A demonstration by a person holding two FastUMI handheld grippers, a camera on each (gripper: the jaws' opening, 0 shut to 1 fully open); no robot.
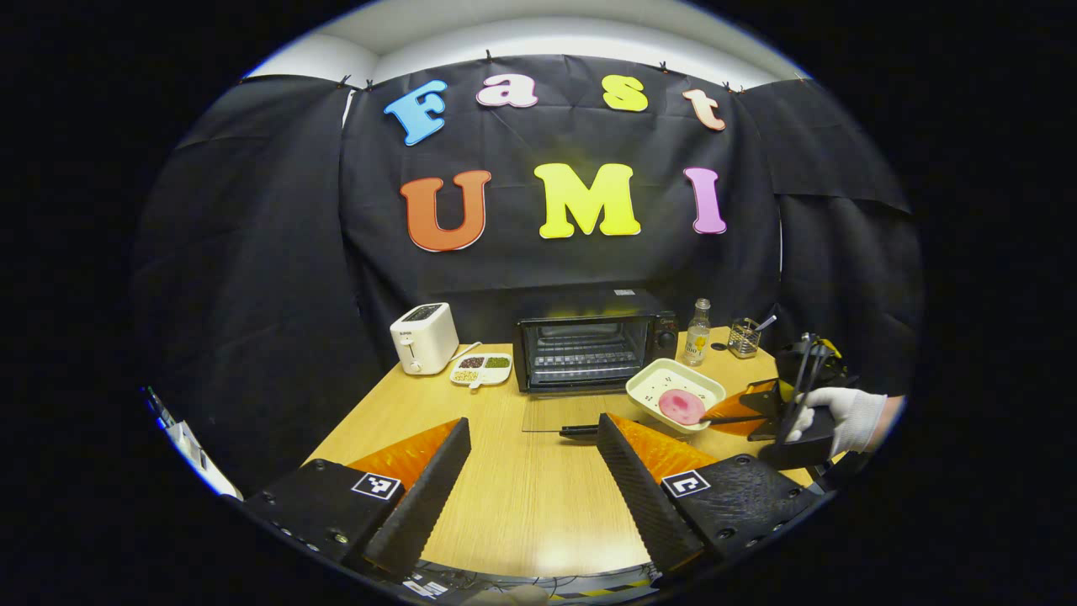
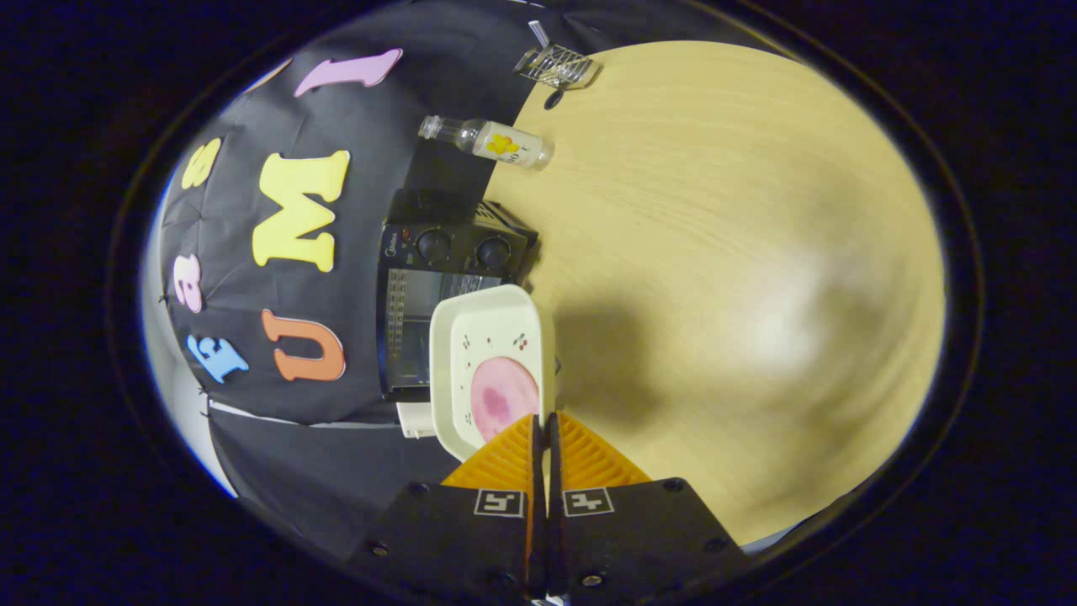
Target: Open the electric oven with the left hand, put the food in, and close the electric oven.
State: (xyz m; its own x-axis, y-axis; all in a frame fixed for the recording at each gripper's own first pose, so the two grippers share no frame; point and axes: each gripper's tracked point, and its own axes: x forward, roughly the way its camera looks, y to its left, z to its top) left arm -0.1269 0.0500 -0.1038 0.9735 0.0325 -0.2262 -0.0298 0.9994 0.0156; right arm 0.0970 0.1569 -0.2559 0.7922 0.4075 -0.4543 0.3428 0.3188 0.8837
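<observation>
The black electric oven stands at the back of the wooden table, its glass door folded down flat with the handle toward me. My left gripper is open in front of that door and holds nothing. To the oven's front right, a white dish carries a pink round food. A gloved hand holds my right gripper against the dish's rim. In the right gripper view my right gripper is shut on the rim of the dish, with the food just past the fingers and the oven beyond.
A white toaster and a divided snack plate sit left of the oven. A small bottle and a wire holder stand to its right. The dish casts a shadow on the bare tabletop.
</observation>
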